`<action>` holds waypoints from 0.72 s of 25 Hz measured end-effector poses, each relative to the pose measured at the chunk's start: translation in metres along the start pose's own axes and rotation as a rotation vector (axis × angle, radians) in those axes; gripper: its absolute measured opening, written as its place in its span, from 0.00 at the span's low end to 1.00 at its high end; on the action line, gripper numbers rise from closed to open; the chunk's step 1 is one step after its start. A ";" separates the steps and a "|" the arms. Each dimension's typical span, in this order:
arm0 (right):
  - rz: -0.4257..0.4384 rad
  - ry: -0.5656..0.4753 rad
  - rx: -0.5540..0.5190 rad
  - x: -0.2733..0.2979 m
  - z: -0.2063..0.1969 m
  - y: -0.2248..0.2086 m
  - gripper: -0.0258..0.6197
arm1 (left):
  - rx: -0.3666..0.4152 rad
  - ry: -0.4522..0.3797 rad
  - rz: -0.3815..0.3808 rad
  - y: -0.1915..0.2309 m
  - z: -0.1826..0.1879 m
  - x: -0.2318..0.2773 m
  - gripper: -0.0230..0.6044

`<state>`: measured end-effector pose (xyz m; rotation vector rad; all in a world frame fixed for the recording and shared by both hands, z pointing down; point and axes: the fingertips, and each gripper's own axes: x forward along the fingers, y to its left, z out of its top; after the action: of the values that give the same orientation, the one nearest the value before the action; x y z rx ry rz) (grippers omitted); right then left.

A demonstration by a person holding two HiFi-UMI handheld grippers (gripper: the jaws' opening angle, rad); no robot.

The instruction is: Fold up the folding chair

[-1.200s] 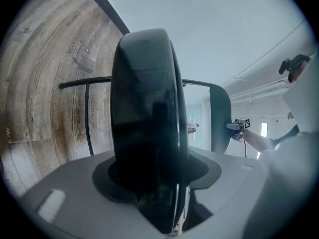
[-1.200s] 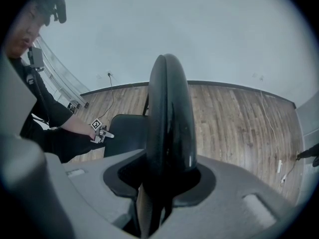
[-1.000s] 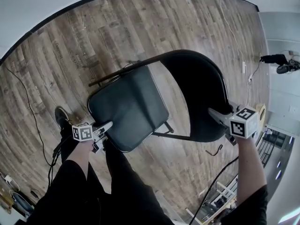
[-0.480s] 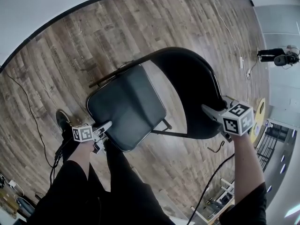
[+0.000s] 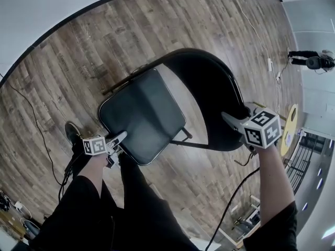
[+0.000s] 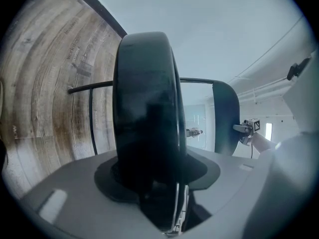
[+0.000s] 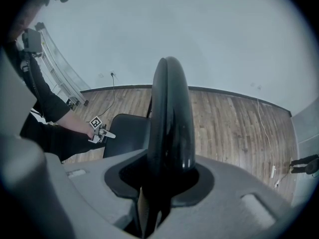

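- Head view: the folding chair [image 5: 149,111] stands on the wood floor [image 5: 68,61].
- Left gripper view: the left gripper [image 5: 121,137] squeezes the seat [image 6: 147,108] edge.
- Right gripper view: the right gripper [image 5: 226,117] squeezes the backrest [image 7: 169,123] top.

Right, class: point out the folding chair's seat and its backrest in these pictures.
chair seat [image 5: 142,116], head view, middle of its top surface.
chair backrest [image 5: 220,104], head view, middle of the dark panel.
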<state>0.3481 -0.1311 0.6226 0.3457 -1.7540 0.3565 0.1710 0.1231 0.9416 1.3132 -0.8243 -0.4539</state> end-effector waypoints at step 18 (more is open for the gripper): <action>-0.026 -0.001 -0.008 -0.013 0.006 0.021 0.21 | -0.009 -0.003 0.047 -0.027 0.007 0.005 0.39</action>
<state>0.3364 -0.1145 0.6077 0.3633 -1.7502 0.3307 0.1725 0.1090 0.9175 1.2828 -0.8532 -0.4224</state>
